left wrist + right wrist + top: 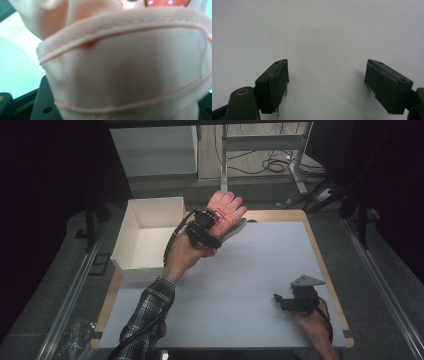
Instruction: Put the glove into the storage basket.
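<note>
- In the left gripper view we see the pink glove (125, 75) so close that it blurs; its top and right side run off the picture, and it hides the jaws.
- In the high view the left gripper (212, 222) has its jaw tips covered by the glove's cuff.
- The right gripper (325, 85) shows both jaws cut off by the bottom edge of its own view.
- In the high view we cannot read the glove's red pattern.

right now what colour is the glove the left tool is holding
Pale pink glove with a red white-dotted patch, held by the left tool; clearest in the left gripper view.
</note>
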